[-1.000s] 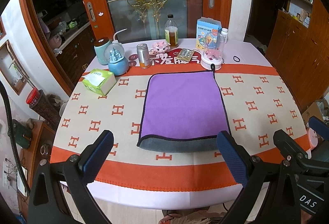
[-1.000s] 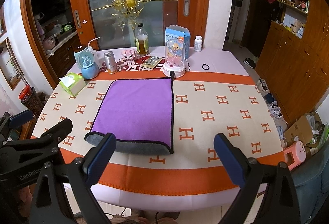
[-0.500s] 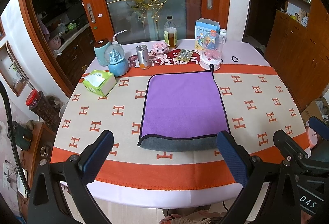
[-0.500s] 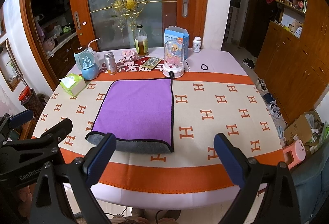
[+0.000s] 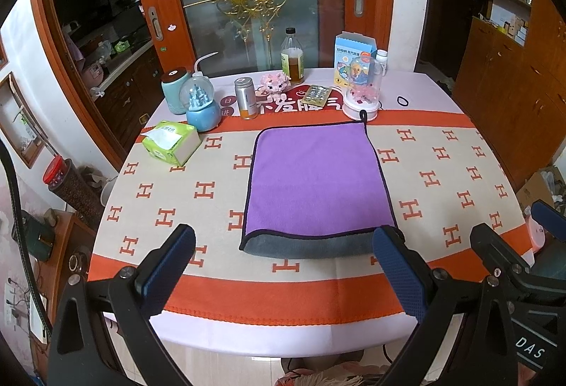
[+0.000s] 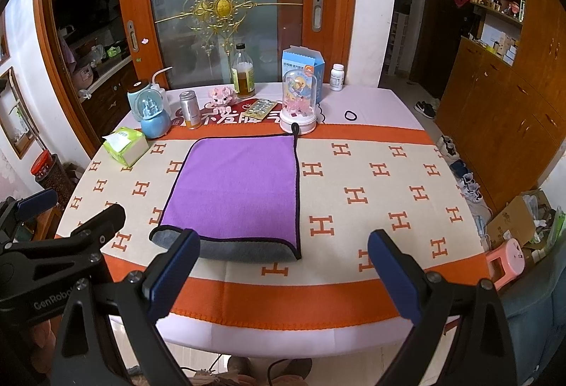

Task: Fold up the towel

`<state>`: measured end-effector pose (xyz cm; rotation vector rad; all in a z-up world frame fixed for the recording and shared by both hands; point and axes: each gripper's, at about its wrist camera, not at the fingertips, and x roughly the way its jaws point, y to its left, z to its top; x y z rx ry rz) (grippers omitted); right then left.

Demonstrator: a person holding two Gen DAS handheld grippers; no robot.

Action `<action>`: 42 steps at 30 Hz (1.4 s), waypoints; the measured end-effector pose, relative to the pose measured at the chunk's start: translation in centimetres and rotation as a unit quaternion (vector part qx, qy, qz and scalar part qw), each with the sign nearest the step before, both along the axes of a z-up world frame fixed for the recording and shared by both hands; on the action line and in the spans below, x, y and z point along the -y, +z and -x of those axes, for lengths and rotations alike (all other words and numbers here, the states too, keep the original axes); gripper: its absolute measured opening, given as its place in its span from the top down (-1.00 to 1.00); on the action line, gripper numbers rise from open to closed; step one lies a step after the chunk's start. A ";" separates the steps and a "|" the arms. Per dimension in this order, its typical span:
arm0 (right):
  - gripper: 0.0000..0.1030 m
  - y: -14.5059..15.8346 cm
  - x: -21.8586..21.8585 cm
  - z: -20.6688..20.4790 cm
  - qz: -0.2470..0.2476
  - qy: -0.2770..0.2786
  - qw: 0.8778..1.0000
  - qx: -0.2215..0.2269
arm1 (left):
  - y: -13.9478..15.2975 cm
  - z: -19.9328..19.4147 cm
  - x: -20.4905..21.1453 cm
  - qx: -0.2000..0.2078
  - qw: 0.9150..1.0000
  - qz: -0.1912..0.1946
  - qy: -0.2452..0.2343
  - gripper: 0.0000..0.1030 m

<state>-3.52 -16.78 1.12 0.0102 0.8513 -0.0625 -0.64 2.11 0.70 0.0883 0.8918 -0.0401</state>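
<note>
A purple towel with a black hem lies folded flat on the patterned tablecloth; its grey underside shows along the near edge, and a black loop sticks out at the far right corner. It also shows in the right wrist view. My left gripper is open and empty, held above the table's near edge in front of the towel. My right gripper is open and empty, also above the near edge, a little right of the towel. Neither touches the towel.
Along the far side stand a tissue box, a blue snow globe, a metal can, a glass bottle, a blue carton, a domed toy and a hair tie. Wooden cabinets stand at the right.
Both grippers have drawn back and up slightly from the table; the towel looks a little farther away. The towel has not moved.
</note>
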 end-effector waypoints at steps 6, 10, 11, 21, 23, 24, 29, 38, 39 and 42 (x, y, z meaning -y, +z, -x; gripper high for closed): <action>-0.87 0.3 -0.2 0.2 0.004 -0.005 1.000 0.004 | 1.1 0.7 0.8 0.006 1.000 -0.007 -0.006 -0.94; -0.87 0.3 -1.0 0.6 0.009 -0.013 1.000 0.007 | 1.0 0.5 0.7 0.008 1.000 -0.009 -0.010 -0.94; -0.87 0.3 -1.1 0.6 0.009 -0.014 1.000 0.007 | 0.9 0.4 0.5 0.008 1.000 -0.009 -0.013 -0.94; -0.87 -0.2 -2.6 0.9 0.012 -0.032 0.999 0.009 | 0.2 -0.3 -0.9 0.008 1.000 -0.001 -0.031 -0.94; -0.87 -0.3 -2.8 1.0 0.012 -0.037 0.999 0.010 | 0.1 0.0 -1.2 0.009 0.999 0.002 -0.036 -0.94; -0.87 -0.3 -3.0 1.0 0.013 -0.039 0.999 0.011 | 0.0 0.0 -1.3 0.010 0.999 0.003 -0.038 -0.94; -0.87 -0.6 -3.6 1.3 0.014 -0.048 0.999 0.014 | -0.4 -0.3 -1.9 0.011 0.999 0.009 -0.049 -0.94; -0.87 -1.2 -4.0 1.4 0.011 -0.060 0.998 0.010 | -1.0 -0.4 -2.4 0.009 0.998 0.017 -0.062 -0.94; -0.87 -1.3 -4.0 1.2 0.010 -0.060 0.998 0.008 | -1.0 -0.5 -2.4 0.009 0.998 0.017 -0.062 -0.94; -0.87 -1.6 -4.0 0.8 0.011 -0.058 0.998 0.002 | -1.3 -0.7 -2.4 0.002 0.998 0.020 -0.061 -0.94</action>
